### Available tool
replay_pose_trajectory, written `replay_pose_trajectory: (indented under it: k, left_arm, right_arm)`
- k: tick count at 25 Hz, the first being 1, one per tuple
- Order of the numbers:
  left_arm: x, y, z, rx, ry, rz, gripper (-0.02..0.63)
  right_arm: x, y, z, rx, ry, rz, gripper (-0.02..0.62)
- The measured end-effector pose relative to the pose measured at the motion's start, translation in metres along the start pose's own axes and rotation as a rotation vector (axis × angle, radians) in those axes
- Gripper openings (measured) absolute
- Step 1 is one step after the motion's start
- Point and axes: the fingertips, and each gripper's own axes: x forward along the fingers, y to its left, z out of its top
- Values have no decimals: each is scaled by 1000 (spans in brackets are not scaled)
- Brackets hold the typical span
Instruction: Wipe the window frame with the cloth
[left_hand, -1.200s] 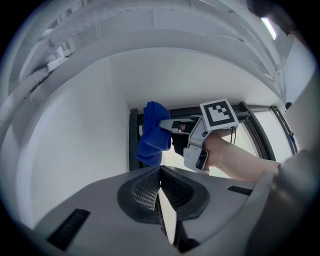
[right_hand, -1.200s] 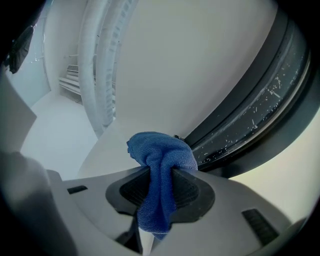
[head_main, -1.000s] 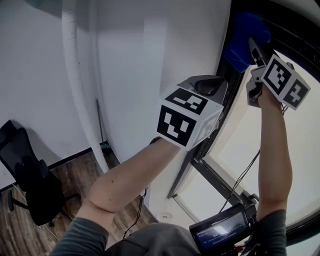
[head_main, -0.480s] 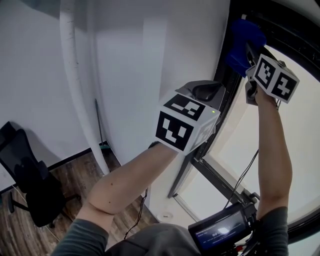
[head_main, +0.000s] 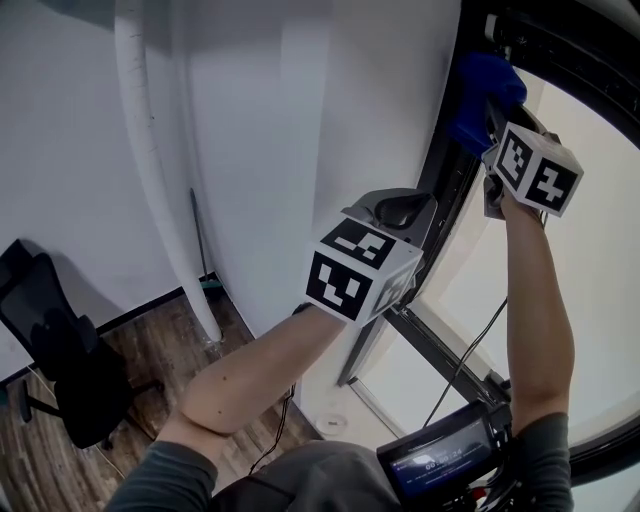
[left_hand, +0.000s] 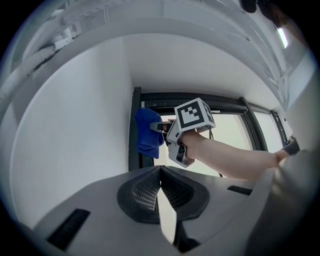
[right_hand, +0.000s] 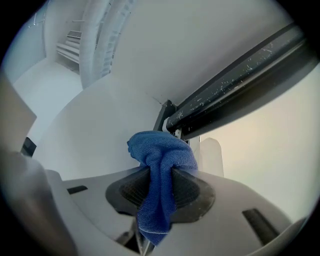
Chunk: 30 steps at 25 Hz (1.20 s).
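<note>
A blue cloth is bunched between the jaws of my right gripper, which is shut on it. The cloth presses against the black window frame near its upper left corner. My left gripper is held lower, beside the frame's vertical bar, with its jaws shut and nothing between them. In the left gripper view the right gripper and its marker cube show ahead, with the cloth at the frame.
A white wall runs left of the frame, with a white pipe down it. A black office chair stands on the wood floor at lower left. A cable hangs by the lower frame bar.
My right gripper has carried the cloth slightly left and up along the frame. The left gripper has sunk a little and drifted left.
</note>
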Motion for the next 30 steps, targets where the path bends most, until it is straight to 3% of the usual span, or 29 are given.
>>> replay_pose_trajectory:
  k: [15, 23, 30]
  left_arm:
    - [0, -31, -82, -38, 52, -53, 8]
    - [-13, -29, -132, -108, 67, -16, 8]
    - [-22, -32, -177, -109, 121, -21, 8]
  right_arm:
    - [-49, 32, -133, 17, 133, 70, 127]
    - [-83, 49, -212, 37, 219, 78, 127]
    - [-110, 72, -288, 54, 314, 90, 127]
